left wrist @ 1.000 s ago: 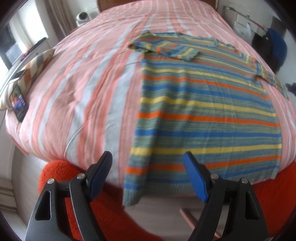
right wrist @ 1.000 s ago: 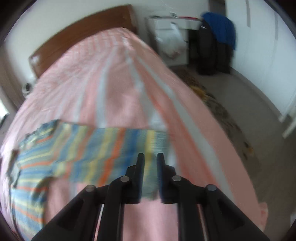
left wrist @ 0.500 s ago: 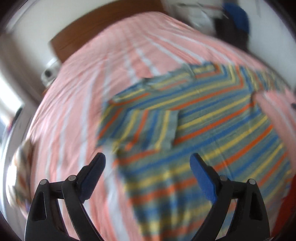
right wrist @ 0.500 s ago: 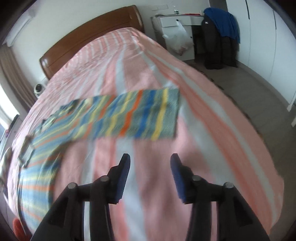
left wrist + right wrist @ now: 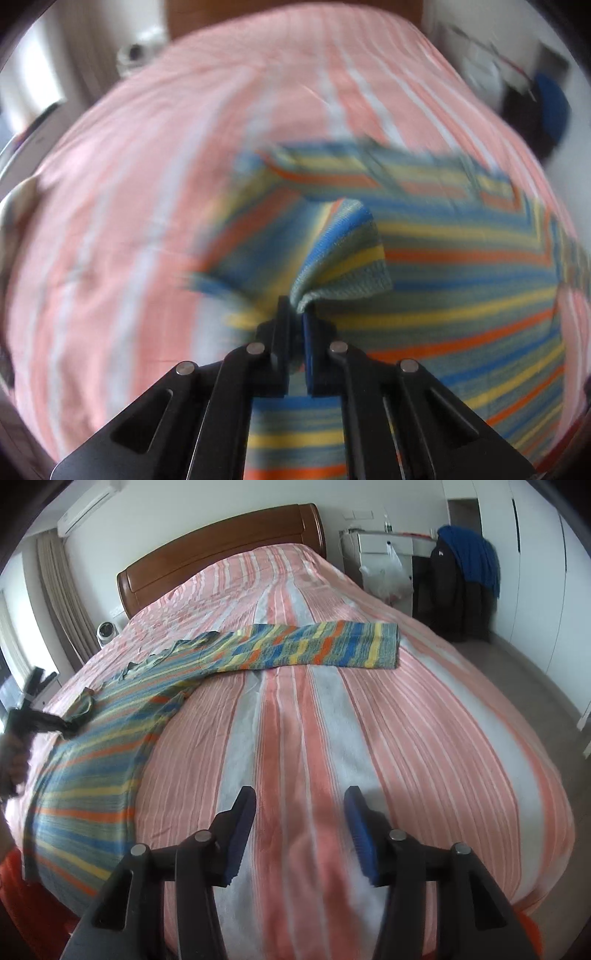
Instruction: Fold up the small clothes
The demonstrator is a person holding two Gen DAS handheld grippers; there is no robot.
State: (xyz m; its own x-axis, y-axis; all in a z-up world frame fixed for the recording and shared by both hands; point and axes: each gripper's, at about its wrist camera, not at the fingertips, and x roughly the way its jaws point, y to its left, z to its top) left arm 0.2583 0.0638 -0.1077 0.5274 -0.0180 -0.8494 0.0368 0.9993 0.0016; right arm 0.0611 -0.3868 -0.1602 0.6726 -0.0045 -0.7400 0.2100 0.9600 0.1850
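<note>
On one bed (image 5: 424, 738) — one sweater (image 5: 461, 295), left gripper (image 5: 297, 325) pinching one sleeve (image 5: 343, 254).

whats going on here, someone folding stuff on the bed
A person with a claw in each hand is folding a striped sweater spread on a pink striped bed. The left claw is shut on the cuff of one sleeve, lifting it above the sweater's body. The right claw is open and holds nothing, hovering over bare bedspread. The other sleeve lies stretched straight out across the bed, not yet folded in.
</note>
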